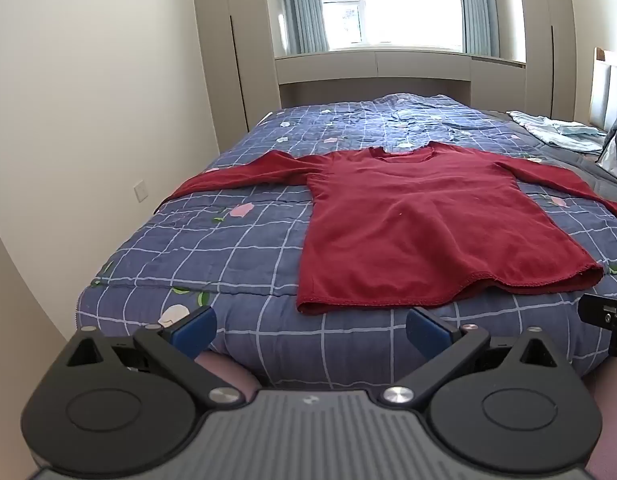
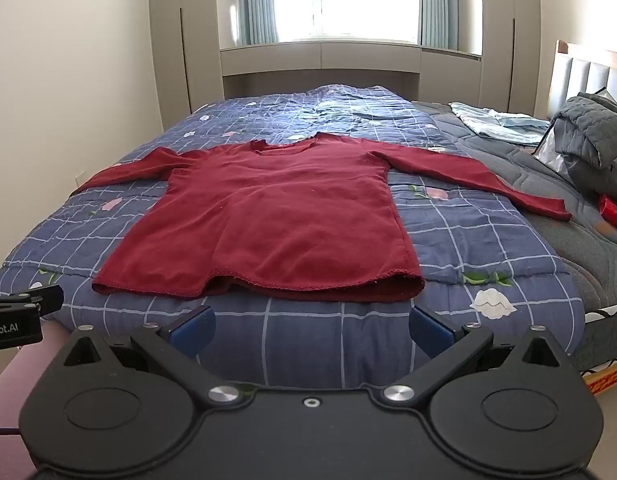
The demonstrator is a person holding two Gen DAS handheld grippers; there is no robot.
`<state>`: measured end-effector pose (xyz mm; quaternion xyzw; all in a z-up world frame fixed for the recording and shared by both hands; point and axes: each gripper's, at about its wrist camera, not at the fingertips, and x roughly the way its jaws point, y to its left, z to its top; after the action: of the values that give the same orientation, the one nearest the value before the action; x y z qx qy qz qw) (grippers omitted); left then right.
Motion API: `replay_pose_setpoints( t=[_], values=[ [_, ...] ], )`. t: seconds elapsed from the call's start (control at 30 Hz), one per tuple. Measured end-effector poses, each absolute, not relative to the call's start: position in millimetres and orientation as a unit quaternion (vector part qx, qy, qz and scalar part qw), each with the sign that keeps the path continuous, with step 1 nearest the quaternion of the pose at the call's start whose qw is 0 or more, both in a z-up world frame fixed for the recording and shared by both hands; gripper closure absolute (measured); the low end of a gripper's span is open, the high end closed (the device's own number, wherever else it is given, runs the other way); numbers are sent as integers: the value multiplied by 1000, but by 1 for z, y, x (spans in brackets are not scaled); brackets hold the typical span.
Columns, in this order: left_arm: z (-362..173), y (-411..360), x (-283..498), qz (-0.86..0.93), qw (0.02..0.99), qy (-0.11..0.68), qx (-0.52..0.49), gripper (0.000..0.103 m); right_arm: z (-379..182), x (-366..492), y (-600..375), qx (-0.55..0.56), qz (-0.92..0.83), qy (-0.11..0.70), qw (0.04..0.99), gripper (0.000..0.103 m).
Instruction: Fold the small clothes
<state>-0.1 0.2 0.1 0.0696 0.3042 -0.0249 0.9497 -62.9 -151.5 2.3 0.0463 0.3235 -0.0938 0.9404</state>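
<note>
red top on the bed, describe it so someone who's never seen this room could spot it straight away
Start at the bed with the blue checked floral quilt under the window. The red top lies flat in the middle of it, hem toward the near edge, both long sleeves spread out sideways. It is the only dark red spread-out garment; the other fabrics, pale blue and grey, sit bunched near the headboard.
</note>
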Motion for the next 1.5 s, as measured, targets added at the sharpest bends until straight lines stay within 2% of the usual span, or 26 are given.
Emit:
replay_pose_setpoints(
  t=[1.5],
  values=[
    [-2, 4, 0, -26, 949, 306, 70, 0, 0, -62, -152, 46, -95, 326, 939, 0]
  ],
)
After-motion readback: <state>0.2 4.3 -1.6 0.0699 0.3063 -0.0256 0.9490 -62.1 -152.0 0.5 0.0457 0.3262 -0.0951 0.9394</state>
